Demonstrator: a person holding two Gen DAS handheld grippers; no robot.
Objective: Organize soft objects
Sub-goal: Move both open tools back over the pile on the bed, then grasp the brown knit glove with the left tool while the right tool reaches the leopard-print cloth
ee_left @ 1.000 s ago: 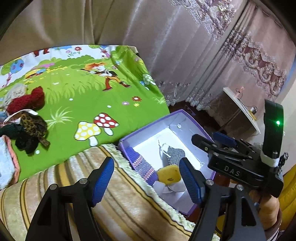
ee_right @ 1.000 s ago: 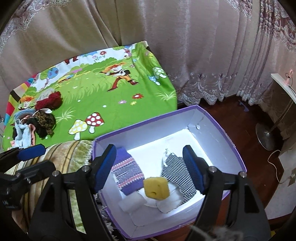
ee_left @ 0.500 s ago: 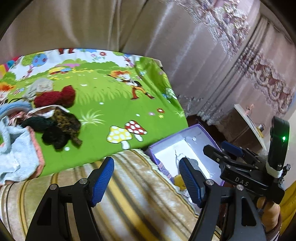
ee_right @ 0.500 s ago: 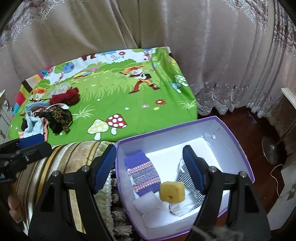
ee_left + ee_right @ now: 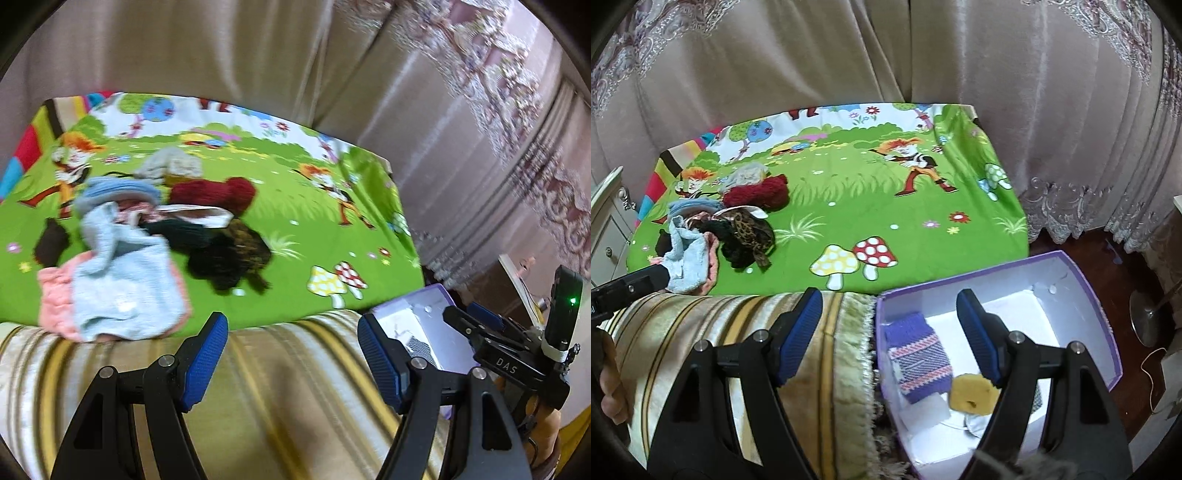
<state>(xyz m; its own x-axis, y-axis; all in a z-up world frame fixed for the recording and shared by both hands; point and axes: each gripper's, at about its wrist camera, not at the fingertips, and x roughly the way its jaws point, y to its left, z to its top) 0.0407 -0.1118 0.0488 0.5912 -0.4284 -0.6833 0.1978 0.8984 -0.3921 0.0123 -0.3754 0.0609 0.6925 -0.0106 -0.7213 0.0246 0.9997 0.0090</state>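
Note:
A pile of soft things lies on the green cartoon sheet [image 5: 303,229]: a light blue towel [image 5: 125,280], a pink cloth [image 5: 55,295], a dark red knit [image 5: 214,192], dark green and brown leopard pieces [image 5: 236,251]. The pile also shows in the right wrist view [image 5: 716,229]. My left gripper [image 5: 293,354] is open and empty above the striped cushion, short of the pile. My right gripper [image 5: 888,332] is open and empty at the left edge of the purple box [image 5: 1104,332], which holds a purple knit sock [image 5: 919,354], a yellow sponge [image 5: 971,397] and a checked cloth.
A gold striped cushion [image 5: 720,332] with a fringe lies between me and the sheet. Curtains [image 5: 886,55] hang behind the bed. The purple box [image 5: 417,325] sits at the bed's right side over a dark wood floor [image 5: 1108,251]. A white cabinet [image 5: 605,218] stands at far left.
Both grippers have swung left, away from the box and towards the pile. The pile is now nearer the middle of the left wrist view. Both stay open.

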